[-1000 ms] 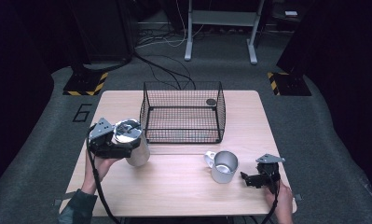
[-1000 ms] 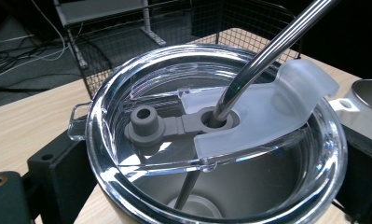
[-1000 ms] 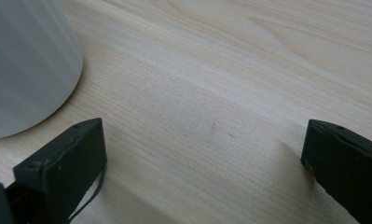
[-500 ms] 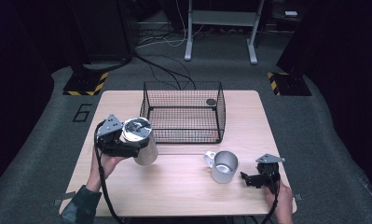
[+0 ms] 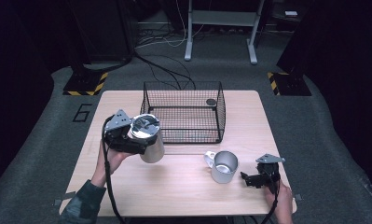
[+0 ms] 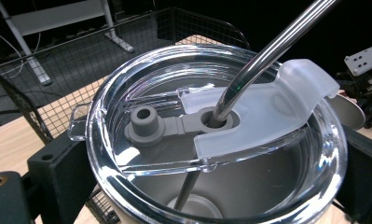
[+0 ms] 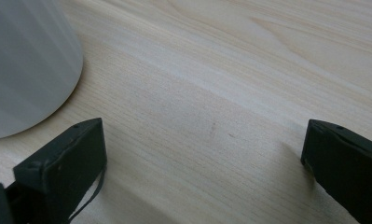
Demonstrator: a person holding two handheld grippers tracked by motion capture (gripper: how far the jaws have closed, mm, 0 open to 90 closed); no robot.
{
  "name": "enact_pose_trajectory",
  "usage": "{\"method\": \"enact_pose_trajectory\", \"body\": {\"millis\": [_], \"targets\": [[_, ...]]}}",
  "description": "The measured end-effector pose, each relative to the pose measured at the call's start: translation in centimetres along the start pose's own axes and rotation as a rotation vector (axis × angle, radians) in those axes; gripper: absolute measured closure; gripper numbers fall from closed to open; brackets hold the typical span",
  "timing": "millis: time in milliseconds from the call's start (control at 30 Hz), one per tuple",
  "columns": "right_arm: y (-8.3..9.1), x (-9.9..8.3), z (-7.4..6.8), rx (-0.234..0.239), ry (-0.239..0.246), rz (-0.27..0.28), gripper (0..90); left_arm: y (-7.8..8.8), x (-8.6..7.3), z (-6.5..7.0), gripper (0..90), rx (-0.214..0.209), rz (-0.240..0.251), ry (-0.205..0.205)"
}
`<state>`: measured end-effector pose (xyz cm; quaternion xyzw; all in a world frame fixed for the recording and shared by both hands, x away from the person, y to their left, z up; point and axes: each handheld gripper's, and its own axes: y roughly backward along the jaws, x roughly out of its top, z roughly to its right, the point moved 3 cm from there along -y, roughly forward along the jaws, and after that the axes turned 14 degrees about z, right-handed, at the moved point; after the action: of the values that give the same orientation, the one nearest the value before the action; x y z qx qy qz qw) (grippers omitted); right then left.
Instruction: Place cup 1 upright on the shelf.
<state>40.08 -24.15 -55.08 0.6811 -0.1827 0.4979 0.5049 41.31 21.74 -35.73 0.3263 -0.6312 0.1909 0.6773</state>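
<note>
My left gripper (image 5: 136,141) is shut on a steel tumbler (image 5: 148,138) and holds it above the table's left half, tilted, close to the wire basket (image 5: 183,112). The left gripper view looks down on the tumbler's clear lid (image 6: 211,135), a metal straw (image 6: 263,56) through its hole, and a black jaw on either side. My right gripper (image 5: 249,179) rests low at the table's front right, open, just right of a steel mug (image 5: 223,165). In the right gripper view the mug (image 7: 25,65) stands at upper left, with bare wood between the jaws.
The black wire basket stands at the table's back middle with a small dark round object (image 5: 211,101) in its far right corner. The wooden table (image 5: 174,186) has free room along the front. Cables and a metal stand (image 5: 221,28) lie on the floor behind.
My left gripper has carried the tumbler up and to the right, toward the basket. The right gripper and the mug have stayed where they were.
</note>
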Motion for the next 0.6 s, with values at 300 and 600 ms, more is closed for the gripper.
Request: {"method": "enact_pose_trajectory", "body": {"millis": [300,600], "targets": [[0.0,0.0,0.0,0.000,0.000,0.000,0.0,-0.6,1.0,0.3,3.9,-0.027,0.011,0.004],[0.0,0.0,0.0,-0.001,-0.001,0.000,0.0,-1.3,2.8,0.8,3.9,-0.034,0.032,-0.017]]}}
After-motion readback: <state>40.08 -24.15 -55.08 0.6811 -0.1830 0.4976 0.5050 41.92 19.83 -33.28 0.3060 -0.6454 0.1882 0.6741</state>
